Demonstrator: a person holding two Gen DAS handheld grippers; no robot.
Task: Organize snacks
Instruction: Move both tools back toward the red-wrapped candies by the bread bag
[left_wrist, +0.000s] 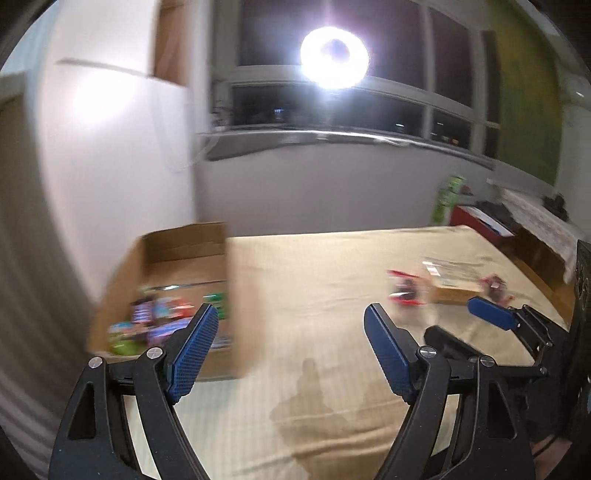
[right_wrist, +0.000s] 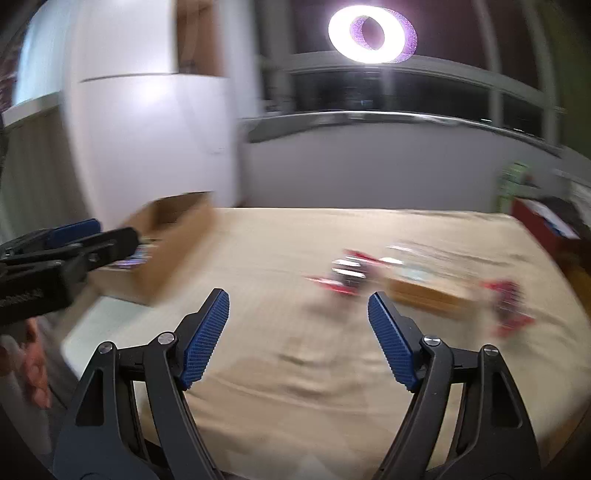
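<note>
A cardboard box (left_wrist: 184, 243) stands at the left of the beige cloth surface (left_wrist: 314, 266), holding several colourful snack packets (left_wrist: 155, 317). My left gripper (left_wrist: 291, 308) is open and empty, just right of the box. A red snack packet (left_wrist: 404, 291) lies at mid-right beside a flat wrapped cardboard pack (left_wrist: 454, 284), with another red packet (left_wrist: 493, 286) past it. My right gripper (right_wrist: 297, 295) is open with nothing between its fingers, short of the red packet (right_wrist: 347, 275). The right wrist view also shows the box (right_wrist: 177, 254) and the left gripper (right_wrist: 92, 236). Both views are blurred.
A white cabinet (left_wrist: 110, 147) rises behind the box. A ring light (left_wrist: 334, 55) glares in front of a dark window. A red case (left_wrist: 476, 221) and green cartons (left_wrist: 447, 199) stand beyond the far right edge. A hand (right_wrist: 37, 369) shows at the lower left.
</note>
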